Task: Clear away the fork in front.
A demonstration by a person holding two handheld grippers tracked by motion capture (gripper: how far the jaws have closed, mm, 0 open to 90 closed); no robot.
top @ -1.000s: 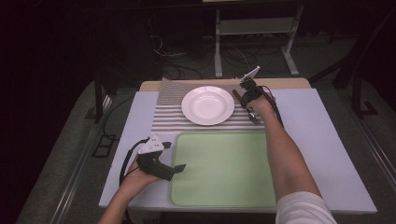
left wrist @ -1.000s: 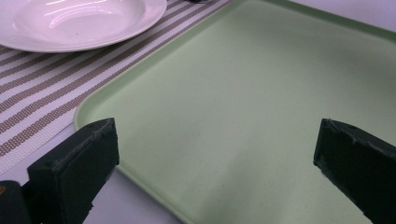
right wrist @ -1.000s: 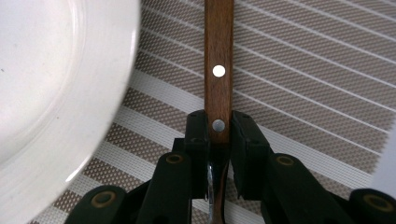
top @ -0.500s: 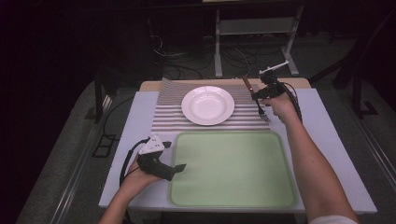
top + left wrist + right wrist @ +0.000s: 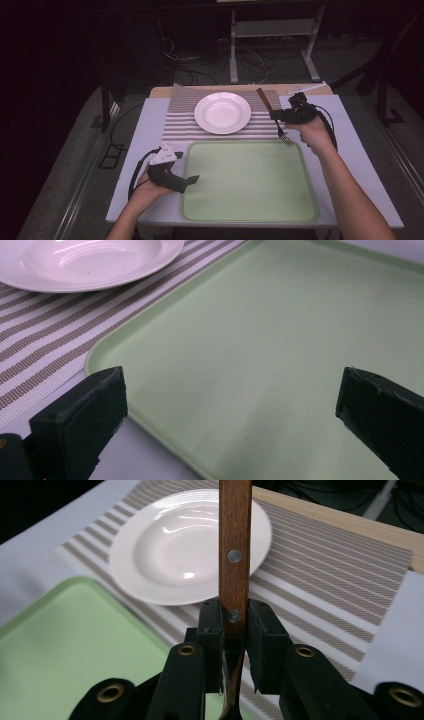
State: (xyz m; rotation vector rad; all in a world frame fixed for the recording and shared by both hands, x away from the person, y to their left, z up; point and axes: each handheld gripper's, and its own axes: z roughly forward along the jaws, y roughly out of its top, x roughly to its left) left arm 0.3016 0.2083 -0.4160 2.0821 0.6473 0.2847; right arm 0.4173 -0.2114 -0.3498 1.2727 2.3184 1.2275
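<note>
Since a second ago my right gripper (image 5: 278,116) has swung from just right of the white plate (image 5: 222,112) out past the right edge of the striped placemat (image 5: 180,122) and a little higher, carrying the fork (image 5: 273,116) with it; my left gripper (image 5: 192,179) has stayed at the near left corner of the green tray (image 5: 250,212).

From the high view, the fork hangs tilted, wooden handle pointing far and left, tines dipping toward the tray's far right corner, clear of the table (image 5: 357,150), which I judge keeps it from dragging on the mat.

Along my left gripper (image 5: 230,405), the jaws stand wide apart with nothing between them, over the tray (image 5: 280,340), parked clear of the work, I judge.

Along my right gripper (image 5: 235,630), the jaws are clamped tight on the fork (image 5: 235,540) at the lower rivet, where handle meets metal, a firm spot that should stop it pivoting. The plate (image 5: 165,545) lies beyond on the mat.
</note>
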